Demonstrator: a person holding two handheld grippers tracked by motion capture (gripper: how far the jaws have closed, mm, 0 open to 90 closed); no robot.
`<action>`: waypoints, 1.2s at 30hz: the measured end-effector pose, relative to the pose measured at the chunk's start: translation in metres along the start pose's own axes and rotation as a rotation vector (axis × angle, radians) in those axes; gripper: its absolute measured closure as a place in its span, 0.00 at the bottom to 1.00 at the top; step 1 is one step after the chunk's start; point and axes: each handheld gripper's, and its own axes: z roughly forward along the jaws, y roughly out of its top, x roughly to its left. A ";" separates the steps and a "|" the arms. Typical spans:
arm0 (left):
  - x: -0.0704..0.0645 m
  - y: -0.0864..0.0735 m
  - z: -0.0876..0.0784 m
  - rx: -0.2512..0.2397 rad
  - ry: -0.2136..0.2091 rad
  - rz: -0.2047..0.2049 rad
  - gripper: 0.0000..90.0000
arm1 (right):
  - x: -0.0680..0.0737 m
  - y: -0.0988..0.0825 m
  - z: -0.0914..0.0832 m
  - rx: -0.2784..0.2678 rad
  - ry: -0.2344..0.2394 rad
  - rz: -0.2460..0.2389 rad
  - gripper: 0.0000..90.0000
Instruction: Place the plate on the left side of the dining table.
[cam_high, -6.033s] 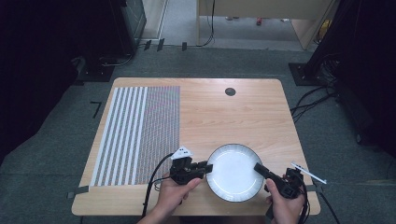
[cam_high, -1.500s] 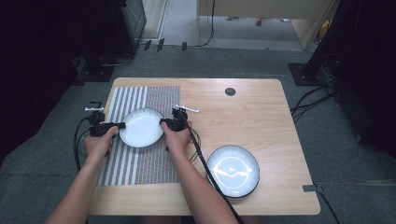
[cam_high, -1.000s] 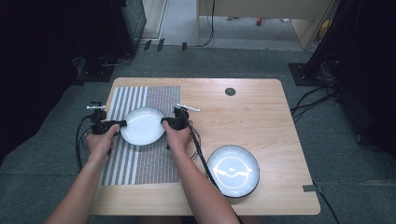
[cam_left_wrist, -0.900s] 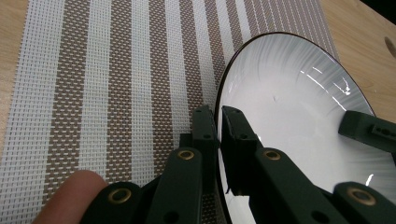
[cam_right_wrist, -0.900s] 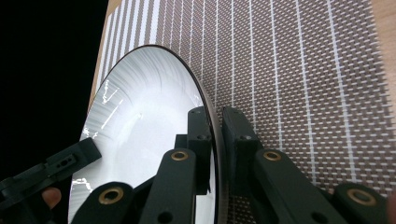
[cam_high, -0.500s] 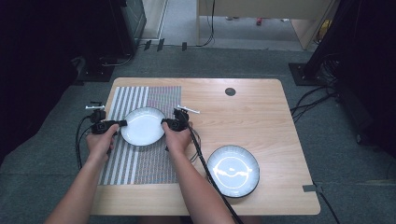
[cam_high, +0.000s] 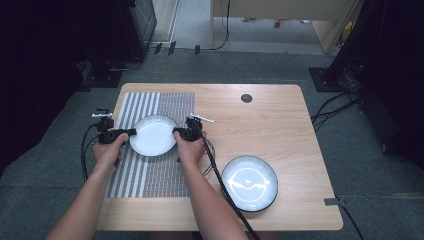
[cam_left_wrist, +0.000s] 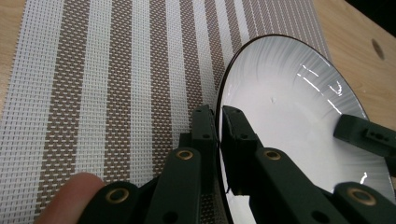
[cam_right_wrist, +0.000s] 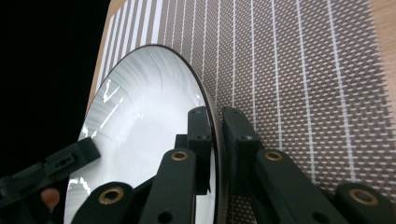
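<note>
White plate (cam_high: 153, 135) barely shifted over striped mat (cam_high: 150, 170), rim clamped between left tool (cam_high: 131, 132) and right tool (cam_high: 176, 131).

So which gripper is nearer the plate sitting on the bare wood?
Right. The right gripper grips the mat plate's edge facing the bare-wood plate; the left gripper grips its far edge.

Placemat (cam_high: 150, 170) partly hidden under plate (cam_high: 153, 135), forearms.

Open bare table (cam_high: 280, 120) right of striped mat (cam_high: 165, 175); only obstacle, near-right plate (cam_high: 249, 183).
</note>
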 end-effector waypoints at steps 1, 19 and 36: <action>-0.001 -0.001 0.001 0.005 0.005 0.011 0.85 | -0.001 0.001 -0.001 0.005 -0.007 -0.012 0.87; -0.019 -0.013 -0.050 -0.130 -0.074 0.089 0.20 | 0.013 0.005 -0.051 -0.081 -0.078 -0.335 0.39; -0.037 -0.057 -0.083 -0.194 -0.093 0.167 0.20 | 0.029 -0.009 -0.119 -0.084 0.018 -0.433 0.32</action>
